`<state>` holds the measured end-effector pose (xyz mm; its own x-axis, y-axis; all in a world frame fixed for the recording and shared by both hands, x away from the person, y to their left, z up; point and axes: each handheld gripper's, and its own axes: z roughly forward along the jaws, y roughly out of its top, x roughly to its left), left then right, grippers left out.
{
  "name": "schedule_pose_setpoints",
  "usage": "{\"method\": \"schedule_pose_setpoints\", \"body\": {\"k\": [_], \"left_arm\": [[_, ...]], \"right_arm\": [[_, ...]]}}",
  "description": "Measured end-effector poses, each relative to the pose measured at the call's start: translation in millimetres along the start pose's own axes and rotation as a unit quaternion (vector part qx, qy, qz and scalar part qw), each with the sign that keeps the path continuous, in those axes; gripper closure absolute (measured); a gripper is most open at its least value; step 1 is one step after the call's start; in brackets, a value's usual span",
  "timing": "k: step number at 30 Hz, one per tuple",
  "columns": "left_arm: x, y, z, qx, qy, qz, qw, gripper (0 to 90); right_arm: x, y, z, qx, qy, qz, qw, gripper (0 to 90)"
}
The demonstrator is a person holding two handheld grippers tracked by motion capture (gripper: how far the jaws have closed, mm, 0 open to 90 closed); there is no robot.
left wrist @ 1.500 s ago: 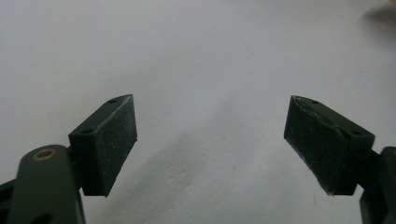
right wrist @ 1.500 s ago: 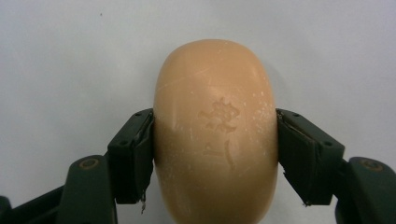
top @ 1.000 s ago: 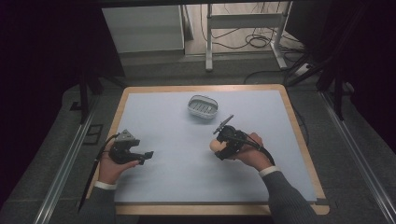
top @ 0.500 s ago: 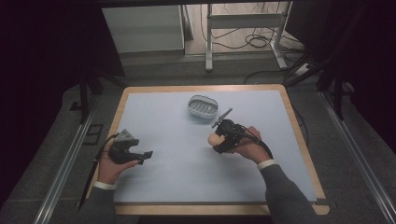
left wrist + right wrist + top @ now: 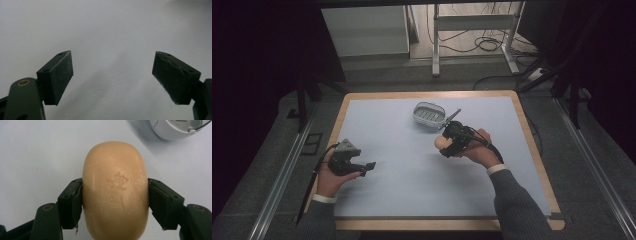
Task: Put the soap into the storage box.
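An oval, peach-coloured bar of soap point(image 5: 115, 192) with a stamped mark is clamped between the jaws of my right gripper point(image 5: 115, 202), which is shut on it. In the high view that right gripper point(image 5: 446, 145) holds the soap point(image 5: 441, 143) just above the pale mat, a little in front of a white soap dish point(image 5: 429, 114). The dish's rim point(image 5: 172, 131) shows at the upper right of the right gripper view. My left gripper point(image 5: 368, 166) rests low at the left of the mat, its jaws wide open with nothing between them; its fingertips point(image 5: 58, 75) frame bare mat.
The pale blue mat point(image 5: 402, 170) lies on a table with a wooden rim point(image 5: 532, 135). Dark floor and metal rails flank the table. Behind it stand a white cabinet point(image 5: 364, 30), a metal stand point(image 5: 472, 22) and loose cables.
My right gripper has carried the soap up and away from the person, closer to the soap dish. The left hand has stayed where it was.
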<state>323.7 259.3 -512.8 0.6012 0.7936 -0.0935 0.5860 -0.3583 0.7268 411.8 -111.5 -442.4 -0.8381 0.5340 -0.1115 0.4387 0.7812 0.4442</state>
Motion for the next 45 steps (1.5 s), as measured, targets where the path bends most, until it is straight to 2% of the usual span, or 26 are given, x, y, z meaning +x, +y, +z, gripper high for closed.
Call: {"method": "schedule_pose_setpoints", "body": {"k": [13, 33, 45], "left_arm": [[0.7, -0.2, -0.4, -0.001, 0.001, -0.001, 1.0000, 17.0], [0.9, -0.3, -0.3, 0.001, 0.002, -0.001, 1.0000, 16.9], [1.0, -0.5, 0.0, 0.002, 0.001, 0.000, 1.0000, 16.8]], "right_arm": [[-12.0, 14.2, 3.4, -0.003, 0.004, 0.000, 1.0000, 32.5], [-26.7, 27.7, 4.1, -0.005, -0.001, 0.004, 1.0000, 32.5], [-39.2, 42.7, 7.1, -0.003, -0.009, -0.002, 1.0000, 32.5]]}}
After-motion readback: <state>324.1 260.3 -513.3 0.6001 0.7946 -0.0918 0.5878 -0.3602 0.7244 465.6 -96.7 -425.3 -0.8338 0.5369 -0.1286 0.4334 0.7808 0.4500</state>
